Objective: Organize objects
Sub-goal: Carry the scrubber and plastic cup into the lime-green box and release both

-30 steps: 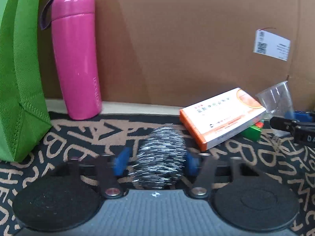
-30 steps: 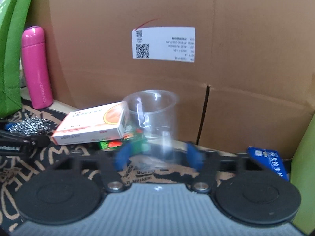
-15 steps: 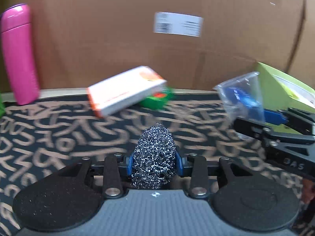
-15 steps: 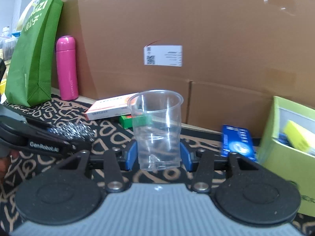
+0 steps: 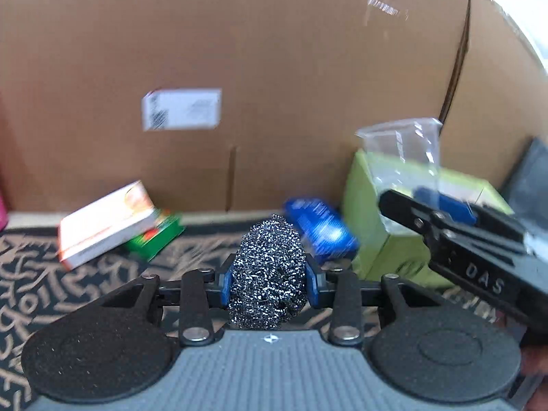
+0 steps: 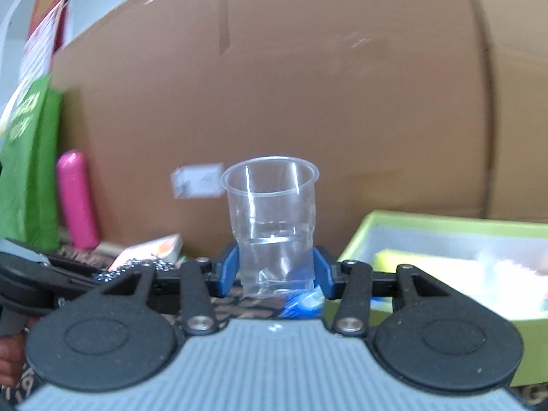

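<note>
My left gripper [image 5: 269,282] is shut on a steel wool scourer [image 5: 269,270] and holds it above the patterned mat [image 5: 68,294]. My right gripper [image 6: 275,272] is shut on a clear plastic cup [image 6: 272,215], upright and lifted. In the left wrist view the cup [image 5: 404,150] hangs over the near corner of the lime-green box [image 5: 373,226], gripped by the right gripper [image 5: 424,205]. In the right wrist view the box [image 6: 445,239] is open at the lower right with a yellow sponge [image 6: 404,262] and pale items inside.
A white and orange carton [image 5: 102,222] lies on a green packet [image 5: 154,239] at the back left. A blue packet [image 5: 318,229] lies by the box. A pink bottle [image 6: 77,198] and green bag [image 6: 27,174] stand far left. A cardboard wall [image 5: 274,68] closes the back.
Both grippers have lifted and swung right toward the green box with their loads. The cup now hangs over the box's corner, and the pink bottle has left the left wrist view.
</note>
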Motion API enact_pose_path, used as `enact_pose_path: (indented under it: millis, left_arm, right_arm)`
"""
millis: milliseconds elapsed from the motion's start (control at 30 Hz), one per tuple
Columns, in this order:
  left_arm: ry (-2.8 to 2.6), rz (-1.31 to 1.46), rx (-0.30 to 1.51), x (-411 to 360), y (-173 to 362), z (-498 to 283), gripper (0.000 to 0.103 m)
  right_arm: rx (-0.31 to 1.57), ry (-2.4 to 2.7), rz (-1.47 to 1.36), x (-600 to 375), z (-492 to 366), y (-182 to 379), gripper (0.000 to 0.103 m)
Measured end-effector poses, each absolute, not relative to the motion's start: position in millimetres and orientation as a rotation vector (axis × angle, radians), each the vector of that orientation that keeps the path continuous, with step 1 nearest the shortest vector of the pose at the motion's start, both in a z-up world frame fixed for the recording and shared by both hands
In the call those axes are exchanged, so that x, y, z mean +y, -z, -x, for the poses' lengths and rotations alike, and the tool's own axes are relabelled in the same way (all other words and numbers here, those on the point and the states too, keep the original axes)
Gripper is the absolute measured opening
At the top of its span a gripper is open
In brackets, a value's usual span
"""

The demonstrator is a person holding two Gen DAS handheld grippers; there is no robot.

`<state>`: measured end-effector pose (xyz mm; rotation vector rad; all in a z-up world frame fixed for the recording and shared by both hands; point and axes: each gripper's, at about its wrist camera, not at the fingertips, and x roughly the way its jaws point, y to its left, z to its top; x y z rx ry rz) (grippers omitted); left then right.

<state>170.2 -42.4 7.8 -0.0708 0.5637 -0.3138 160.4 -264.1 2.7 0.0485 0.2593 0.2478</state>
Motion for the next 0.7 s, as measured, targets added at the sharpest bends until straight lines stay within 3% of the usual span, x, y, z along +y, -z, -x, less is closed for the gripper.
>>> enact_pose_path:
  millis: [533, 600, 667, 700]
  left_arm:
    - [0.524, -0.001, 0.478, -205, -33, -218, 0.042]
    - [0.549, -0.012, 0.459, -216, -29, -223, 0.049]
    - [0.532, -0.023, 0.461, -219, -24, -228, 0.077]
    - [0.513, -0.004, 0.468, -215, -21, -230, 0.083]
  right_arm:
    - [0.19, 0.33, -0.11, -374, -160, -8, 0.048]
    - [0.216, 0.366, -0.118, -378, -166, -4, 0.051]
    - [0.244, 0.44, -0.136, -386, -172, 3, 0.066]
    - [0.249, 0.477, -0.145, -390, -172, 5, 0.083]
